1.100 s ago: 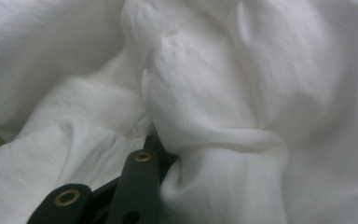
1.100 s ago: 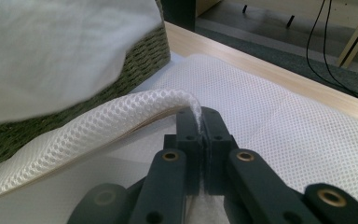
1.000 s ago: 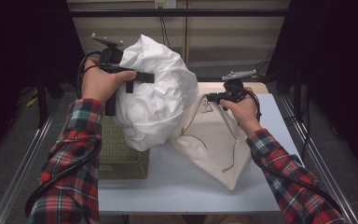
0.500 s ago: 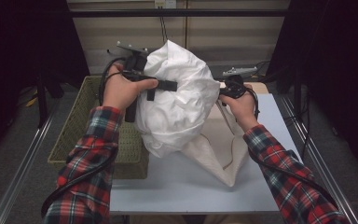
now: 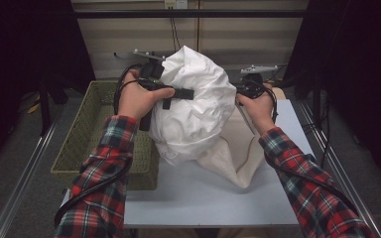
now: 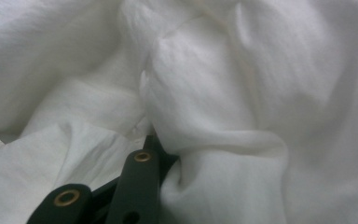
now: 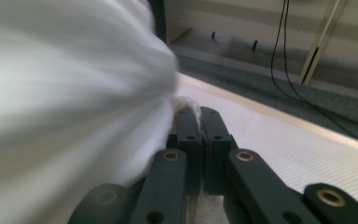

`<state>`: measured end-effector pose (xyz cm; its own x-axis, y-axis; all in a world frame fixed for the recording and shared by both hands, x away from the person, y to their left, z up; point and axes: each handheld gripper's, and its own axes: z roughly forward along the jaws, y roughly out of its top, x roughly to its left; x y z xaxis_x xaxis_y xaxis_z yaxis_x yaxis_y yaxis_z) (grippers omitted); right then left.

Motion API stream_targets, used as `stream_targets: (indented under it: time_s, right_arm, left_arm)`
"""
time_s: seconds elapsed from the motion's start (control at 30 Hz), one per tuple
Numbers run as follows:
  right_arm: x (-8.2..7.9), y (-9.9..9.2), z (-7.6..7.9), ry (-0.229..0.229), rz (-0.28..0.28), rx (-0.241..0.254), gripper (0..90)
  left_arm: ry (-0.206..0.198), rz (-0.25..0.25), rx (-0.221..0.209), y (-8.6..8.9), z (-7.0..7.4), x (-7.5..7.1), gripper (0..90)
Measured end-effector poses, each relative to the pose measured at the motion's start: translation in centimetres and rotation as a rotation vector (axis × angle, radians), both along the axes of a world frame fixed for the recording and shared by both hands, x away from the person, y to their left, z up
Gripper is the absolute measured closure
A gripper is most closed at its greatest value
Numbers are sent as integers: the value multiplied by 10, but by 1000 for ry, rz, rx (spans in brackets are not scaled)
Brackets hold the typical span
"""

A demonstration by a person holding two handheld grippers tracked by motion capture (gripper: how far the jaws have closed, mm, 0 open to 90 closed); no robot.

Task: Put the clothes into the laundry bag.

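A big crumpled white cloth bundle (image 5: 193,114) hangs over the table, its lower end touching the mouth of a cream fabric bag (image 5: 233,161) that lies on the tabletop. My left gripper (image 5: 189,93) is shut on a fold of the bundle's left side; in the left gripper view the jaws (image 6: 151,142) bite into the white cloth (image 6: 223,93). My right gripper (image 5: 241,90) is shut on the bag's upper edge at the bundle's right side. In the right gripper view a scrap of woven bag edge (image 7: 185,101) sits pinched at the tips (image 7: 198,112), beside the blurred bundle (image 7: 65,84).
A green woven basket (image 5: 87,134) stands at the table's left edge, partly under my left forearm. The pale tabletop (image 5: 203,203) runs in front of the bag. Metal rails flank the table, and cables hang on the back wall.
My left hand carried the white bundle to the right, away from over the basket, and a little lower onto the bag's mouth. The right hand has stayed put on the bag's edge.
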<state>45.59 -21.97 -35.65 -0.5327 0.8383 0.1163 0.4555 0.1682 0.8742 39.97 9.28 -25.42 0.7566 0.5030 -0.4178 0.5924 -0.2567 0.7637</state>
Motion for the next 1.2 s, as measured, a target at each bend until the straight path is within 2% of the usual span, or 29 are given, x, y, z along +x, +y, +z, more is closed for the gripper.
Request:
stream_targets:
  time_s: [0.13,0.3,0.33,0.37,0.47,0.5,0.53,0.6,0.73,0.87,0.97,1.0,1.07,1.2]
  right_arm:
    - [2,-4,-14,28,-1,-3,885]
    - [1,-5,-15,27,8,-24,885]
    - [0,-6,-14,28,8,-16,885]
    - [-1,-7,-9,32,11,-7,884]
    - [-4,-10,0,20,18,-15,883]
    - [-4,-10,0,20,18,-15,883]
    - [-6,-14,5,13,16,-6,883]
    - [-8,-18,10,-9,-5,-17,883]
    - [-10,-29,18,-26,-41,-22,883]
    - [-10,-33,17,-16,-38,-24,883]
    - [-9,-30,10,-1,-31,-30,882]
    - [-8,-25,3,15,-20,-27,882]
    - [-8,-23,1,17,-19,-28,882]
    - [-5,-10,-10,43,15,-23,882]
  left_arm:
    - [4,-24,-8,-1,-4,-7,691]
    - [24,-55,-28,-7,-19,-15,691]
    - [28,-63,-13,-9,-22,-15,691]
    - [43,-66,3,-12,-33,-16,691]
    - [61,-63,54,-14,-47,-17,691]
    - [61,-63,54,-14,-47,-17,691]
    - [56,-57,77,-14,-52,-17,691]
    - [55,-42,82,-13,-57,-15,691]
    - [48,-17,60,-8,-53,-12,691]
    - [34,-19,48,-6,-46,-12,690]
    - [27,-24,45,-5,-40,-14,690]
    - [25,-26,40,-5,-36,-15,690]
    - [18,-34,48,-4,-33,-16,690]
    - [12,-33,43,-2,-25,-19,690]
